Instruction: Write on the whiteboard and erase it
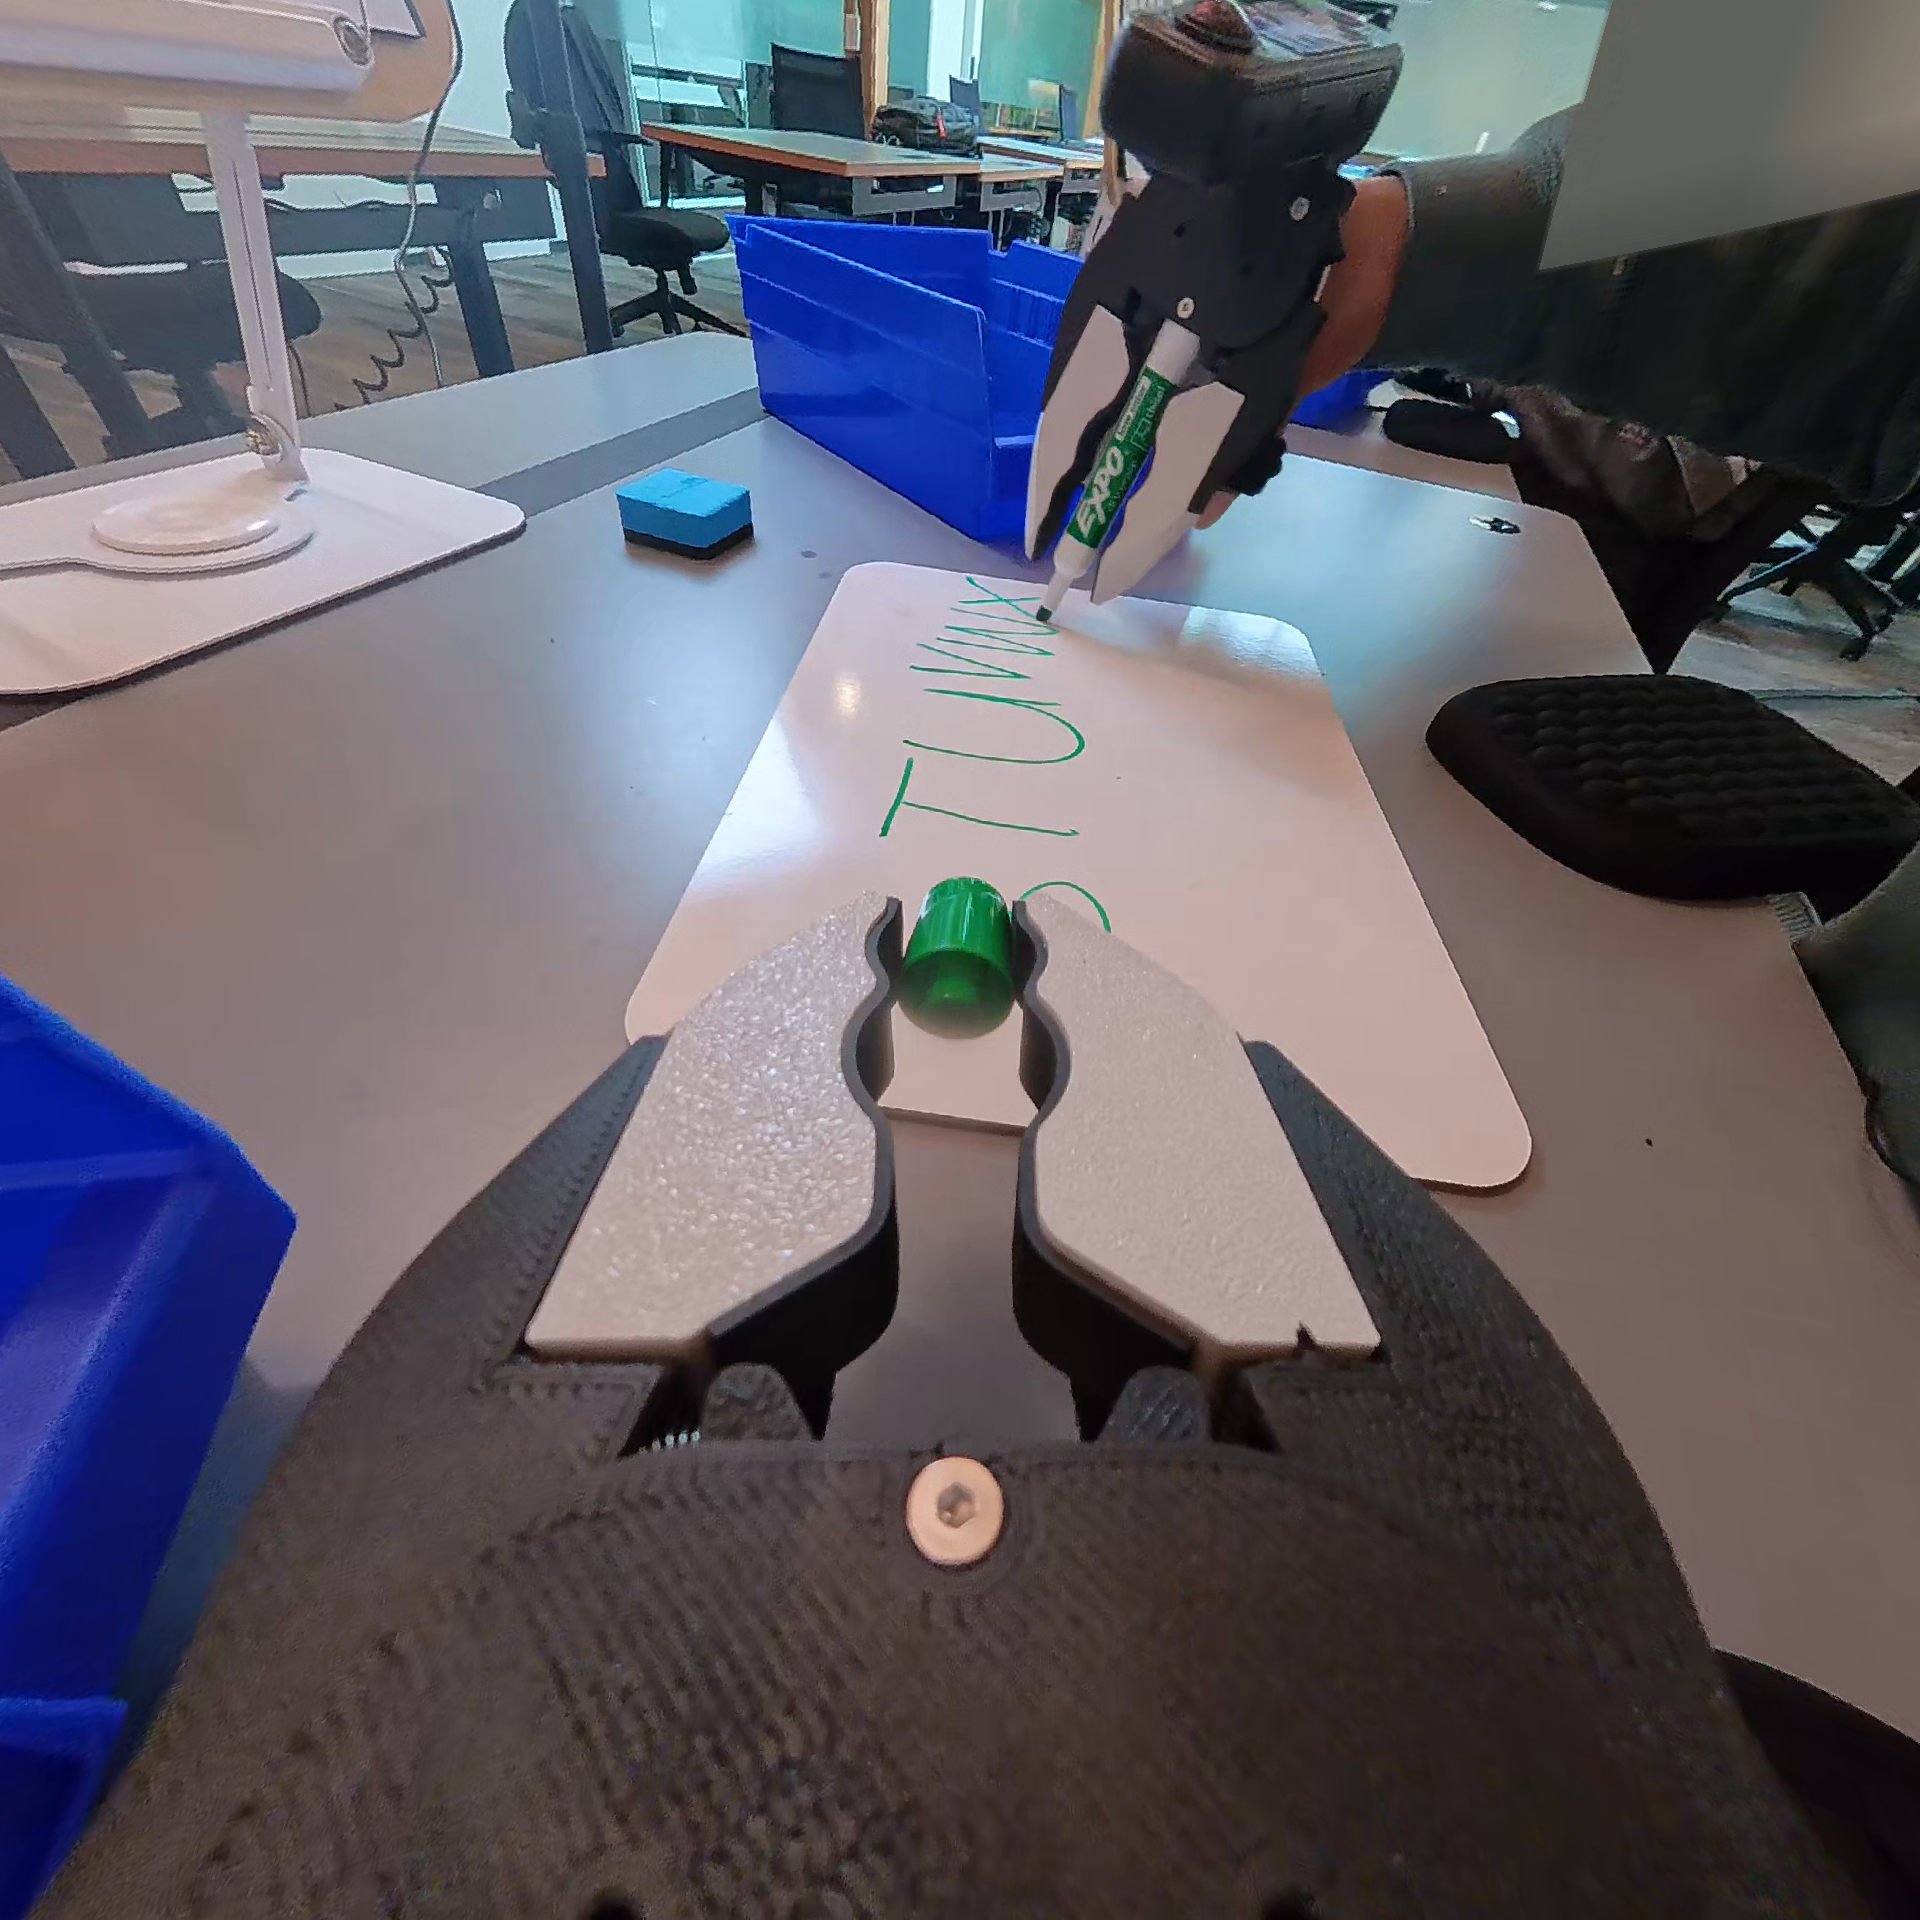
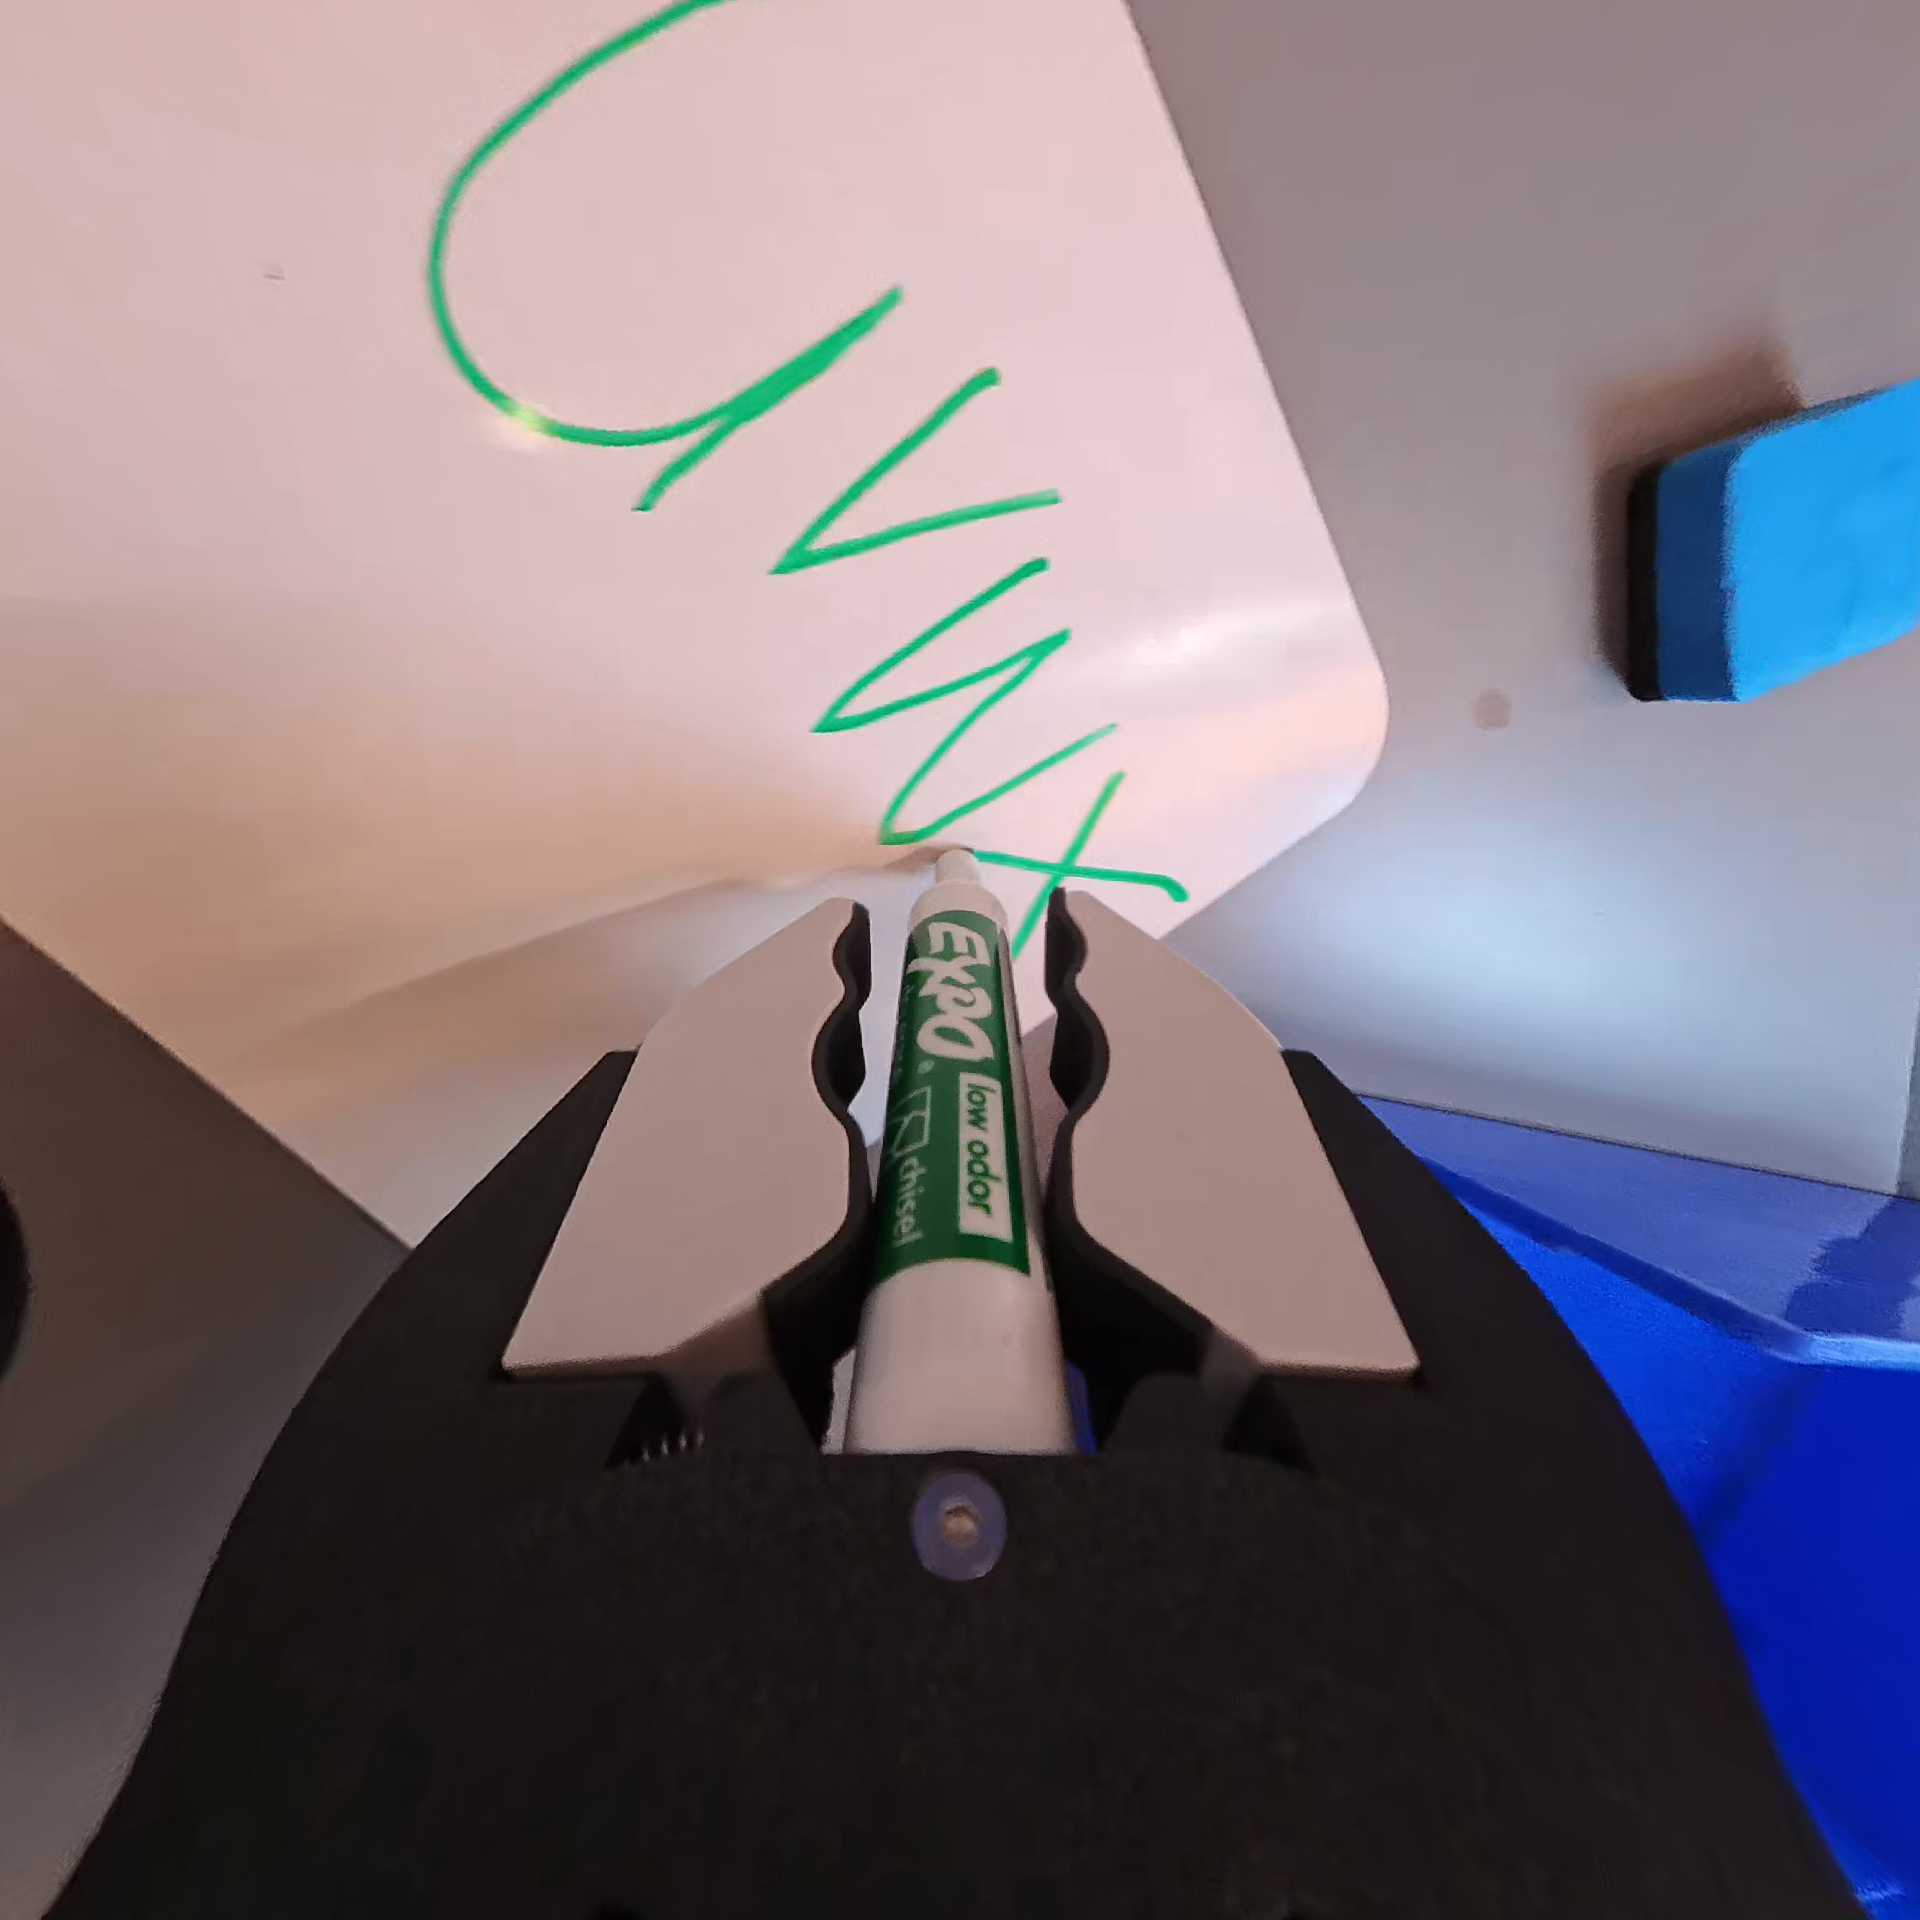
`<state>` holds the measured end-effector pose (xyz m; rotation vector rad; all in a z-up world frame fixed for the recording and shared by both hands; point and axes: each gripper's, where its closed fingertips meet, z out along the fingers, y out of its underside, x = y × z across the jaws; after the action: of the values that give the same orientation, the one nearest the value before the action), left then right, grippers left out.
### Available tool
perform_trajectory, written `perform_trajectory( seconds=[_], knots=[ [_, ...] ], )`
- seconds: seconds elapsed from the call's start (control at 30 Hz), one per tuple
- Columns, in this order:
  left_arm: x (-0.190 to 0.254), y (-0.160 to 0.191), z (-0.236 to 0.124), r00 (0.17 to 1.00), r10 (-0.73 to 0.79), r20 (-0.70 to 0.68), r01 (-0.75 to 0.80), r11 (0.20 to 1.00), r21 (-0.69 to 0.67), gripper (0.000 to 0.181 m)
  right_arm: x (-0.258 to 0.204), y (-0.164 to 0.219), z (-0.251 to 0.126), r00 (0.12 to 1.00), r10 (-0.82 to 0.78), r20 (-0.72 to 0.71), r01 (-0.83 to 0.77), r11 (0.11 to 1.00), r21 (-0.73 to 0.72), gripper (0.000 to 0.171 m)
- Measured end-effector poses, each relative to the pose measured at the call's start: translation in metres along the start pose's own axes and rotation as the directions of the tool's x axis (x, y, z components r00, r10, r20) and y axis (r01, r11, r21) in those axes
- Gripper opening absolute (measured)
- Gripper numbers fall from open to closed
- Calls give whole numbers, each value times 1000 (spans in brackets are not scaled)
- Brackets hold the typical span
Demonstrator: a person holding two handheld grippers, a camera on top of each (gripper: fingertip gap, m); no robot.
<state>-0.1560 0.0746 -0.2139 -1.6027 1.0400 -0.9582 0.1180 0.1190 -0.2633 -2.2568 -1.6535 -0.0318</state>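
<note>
- Nearest, left gripper (image 1: 956, 971) clamps the green marker cap (image 1: 956, 971) over the whiteboard's (image 1: 1247, 935) near end, likely kept ready for recapping.
- Farther along the board, green strokes (image 1: 1023, 717) run toward its far edge.
- Right gripper (image 2: 954, 920) grips the marker (image 2: 951, 1122) lengthwise, tip pressed down, writing.
- Far left, blue eraser (image 1: 686, 509) waits on the table (image 1: 364, 831), beside a blue bin (image 1: 883, 343).

The left wrist view sits low over the table (image 1: 364, 831), looking along the whiteboard (image 1: 1247, 883) toward the right gripper (image 1: 1081, 582) at upper right. The right wrist view looks steeply down, close. Both share the whiteboard (image 2: 312, 623) and eraser (image 1: 684, 509) (image 2: 1787, 551).
</note>
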Motion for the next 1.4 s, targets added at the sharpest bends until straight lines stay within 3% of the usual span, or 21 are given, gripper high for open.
perform_trajectory(
  seconds=[0.13, 0.33, 0.43, 0.63, 0.93, 1.17, 1.3, 1.4],
  knots=[
    [1, 0, 0, 1000, 7, -2, -7, 1000, -3, 20, 2, -5, -10, 998, 6, -58, -3, 999, 50, 33],
    [3, 0, 1, 1000, 15, -5, -15, 1000, 0, 20, 31, -33, -77, 969, 170, -177, -89, 915, 392, 34],
    [8, -1, 2, 999, 27, -27, -27, 1000, 4, 20, 23, -47, -101, 959, 226, -168, -87, 807, 584, 34],
    [26, -8, 2, 991, 65, -120, -59, 997, 57, 20, -16, -73, -127, 976, 216, -32, -79, 484, 872, 34],
    [63, -61, 15, 934, 313, -175, -275, 938, 210, 20, -70, -112, -128, 977, -4, 213, -204, 265, 942, 34],
    [104, -134, 64, 830, 525, -189, -454, 832, 318, 20, -92, -136, -176, 962, -141, 233, -218, 113, 969, 34],
    [119, -154, 84, 780, 599, -184, -519, 782, 344, 20, -91, -127, -193, 951, -139, 275, -275, 19, 961, 34],
    [123, -161, 94, 762, 624, -173, -548, 764, 341, 20, -90, -120, -198, 952, -136, 275, -278, 0, 961, 34]
  ],
)
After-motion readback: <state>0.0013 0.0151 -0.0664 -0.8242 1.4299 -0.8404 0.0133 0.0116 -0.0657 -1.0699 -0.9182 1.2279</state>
